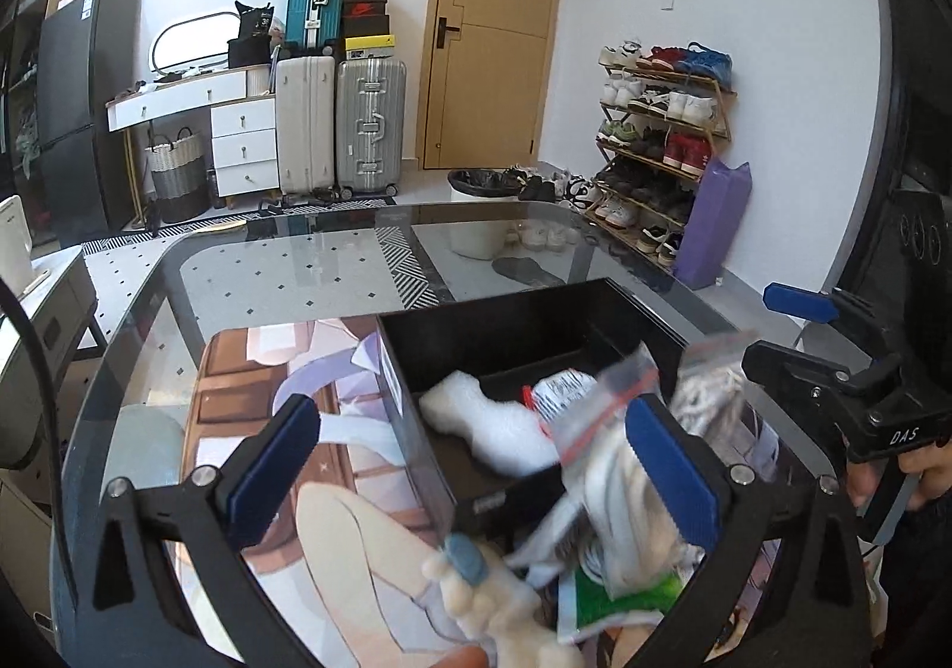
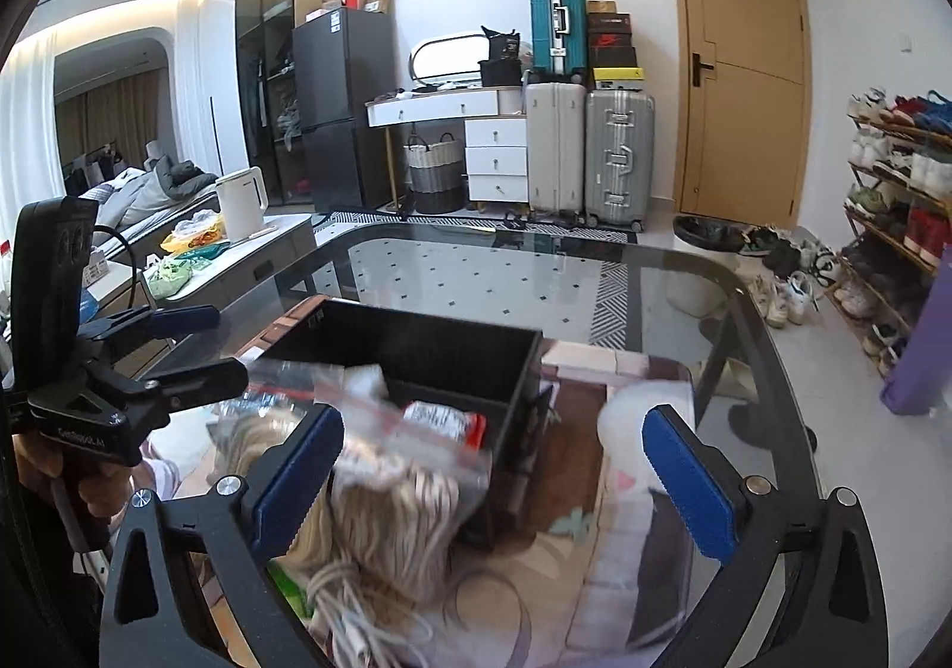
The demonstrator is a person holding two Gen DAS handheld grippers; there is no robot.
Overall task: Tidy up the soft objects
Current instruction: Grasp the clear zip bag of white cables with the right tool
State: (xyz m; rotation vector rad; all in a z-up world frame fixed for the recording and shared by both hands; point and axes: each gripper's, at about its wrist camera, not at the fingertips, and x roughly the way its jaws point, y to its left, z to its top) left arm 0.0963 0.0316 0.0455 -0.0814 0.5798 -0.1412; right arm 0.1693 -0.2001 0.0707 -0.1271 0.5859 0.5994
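Note:
A black divided box stands on the glass table; it also shows in the right wrist view. Inside lie a white foam piece and a white-and-red packet. A clear zip bag of pale cord is blurred at the box's near edge, and also shows in the right wrist view. My left gripper is open, its right finger against the bag. My right gripper is open, the bag by its left finger. A cream plush toy lies in front.
An anime-print mat covers the near part of the glass table. A green-and-white packet lies under the bag. Pale folded cloth lies right of the box. Suitcases, a shoe rack and a door stand behind.

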